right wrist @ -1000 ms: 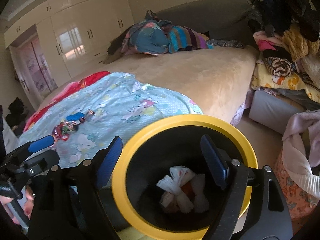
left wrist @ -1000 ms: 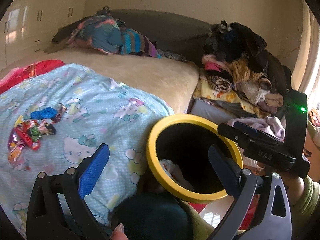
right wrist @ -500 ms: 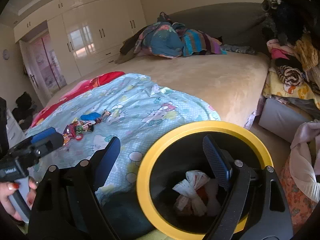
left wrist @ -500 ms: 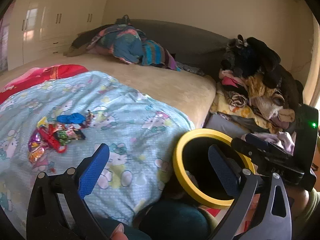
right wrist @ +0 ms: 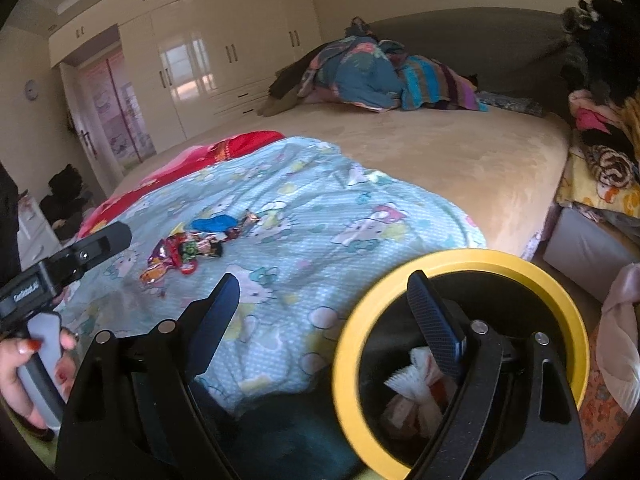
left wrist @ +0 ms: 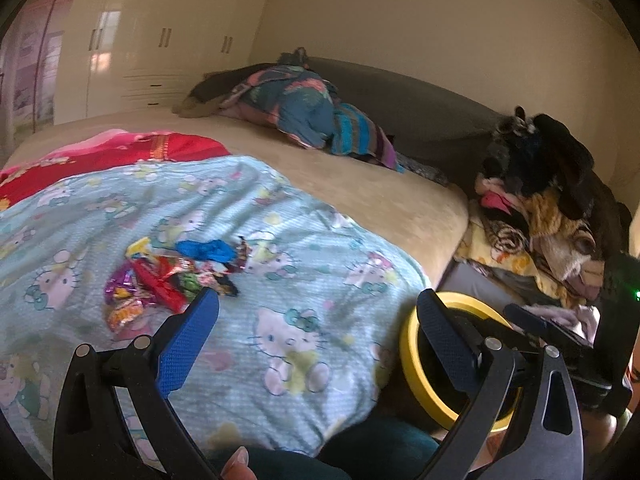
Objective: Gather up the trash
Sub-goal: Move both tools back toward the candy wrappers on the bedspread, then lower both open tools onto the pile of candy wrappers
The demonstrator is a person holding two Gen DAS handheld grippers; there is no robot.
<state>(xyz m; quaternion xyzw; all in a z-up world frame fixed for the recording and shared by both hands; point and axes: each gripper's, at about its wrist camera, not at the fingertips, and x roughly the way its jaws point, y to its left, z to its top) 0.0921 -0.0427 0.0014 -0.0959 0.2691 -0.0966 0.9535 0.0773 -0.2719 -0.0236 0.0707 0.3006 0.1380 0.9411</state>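
Warm daylight fills the room, bright on the far wardrobe doors (right wrist: 188, 68), which throw back a pale window glare. The bed (left wrist: 360, 184) is evenly lit with soft shadows. Both fisheye views bend strongly and darken to black at the corners. The blanket (left wrist: 280, 280) near the lens is smeared with blur, as is the yellow bin rim (right wrist: 460, 258).

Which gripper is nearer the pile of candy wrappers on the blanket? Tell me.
Left. The left gripper hangs open just short of the candy wrappers. The right gripper sits farther off, open by the yellow-rimmed bin.
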